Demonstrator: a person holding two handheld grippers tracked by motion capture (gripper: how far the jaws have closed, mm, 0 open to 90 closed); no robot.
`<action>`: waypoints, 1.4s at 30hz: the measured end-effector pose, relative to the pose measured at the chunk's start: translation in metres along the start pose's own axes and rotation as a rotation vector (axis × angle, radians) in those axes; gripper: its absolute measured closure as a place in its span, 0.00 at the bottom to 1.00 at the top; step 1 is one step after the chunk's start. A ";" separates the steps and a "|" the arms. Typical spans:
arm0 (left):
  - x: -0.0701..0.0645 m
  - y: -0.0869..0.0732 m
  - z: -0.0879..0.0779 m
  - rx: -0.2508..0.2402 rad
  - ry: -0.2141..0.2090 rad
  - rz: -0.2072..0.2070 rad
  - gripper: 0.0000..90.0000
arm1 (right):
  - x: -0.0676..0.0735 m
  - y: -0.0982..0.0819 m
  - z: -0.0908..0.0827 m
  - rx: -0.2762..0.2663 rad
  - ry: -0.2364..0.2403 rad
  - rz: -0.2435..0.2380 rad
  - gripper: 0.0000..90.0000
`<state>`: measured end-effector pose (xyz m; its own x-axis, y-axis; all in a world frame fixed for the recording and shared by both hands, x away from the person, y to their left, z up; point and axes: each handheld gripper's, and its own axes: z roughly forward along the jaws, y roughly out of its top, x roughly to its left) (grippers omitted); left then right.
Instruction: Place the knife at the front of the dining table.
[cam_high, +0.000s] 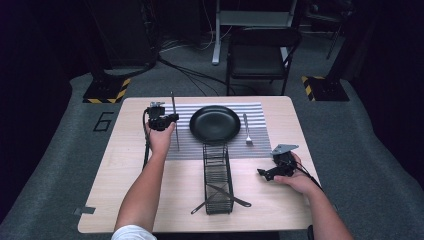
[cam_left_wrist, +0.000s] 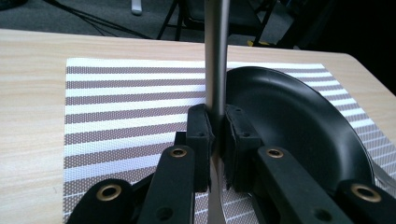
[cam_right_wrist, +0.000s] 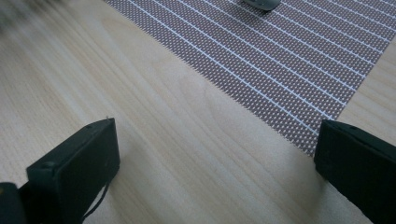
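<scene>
1. The left gripper (cam_high: 165, 120) is clenched on a knife (cam_left_wrist: 216, 70), which stands over the striped mat (cam_left_wrist: 121, 102) just left of the black plate (cam_left_wrist: 299, 126).
2. Lower it gently, keep it parallel to the plate's edge, and let go only once it lies flat.
3. The left forearm reaches forward. The right gripper (cam_high: 272, 172) rests released on the surface (cam_right_wrist: 177, 140).
</scene>
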<state>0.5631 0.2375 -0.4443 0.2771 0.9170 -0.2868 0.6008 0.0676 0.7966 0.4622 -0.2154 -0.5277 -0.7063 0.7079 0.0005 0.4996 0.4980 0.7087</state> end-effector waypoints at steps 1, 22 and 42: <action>0.000 0.000 0.000 0.000 0.000 0.000 0.91 | 0.000 0.000 0.000 0.000 0.000 0.000 0.00; 0.010 -0.011 0.042 0.010 0.087 -0.127 0.91 | 0.000 0.000 0.000 0.000 0.005 0.001 0.00; 0.019 -0.023 0.064 0.030 0.153 -0.194 0.92 | 0.000 0.000 0.000 0.000 0.004 0.000 0.00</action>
<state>0.6019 0.2280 -0.5022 0.0390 0.9371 -0.3468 0.6539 0.2385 0.7180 0.4626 -0.2155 -0.5277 -0.7086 0.7056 0.0031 0.4995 0.4985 0.7085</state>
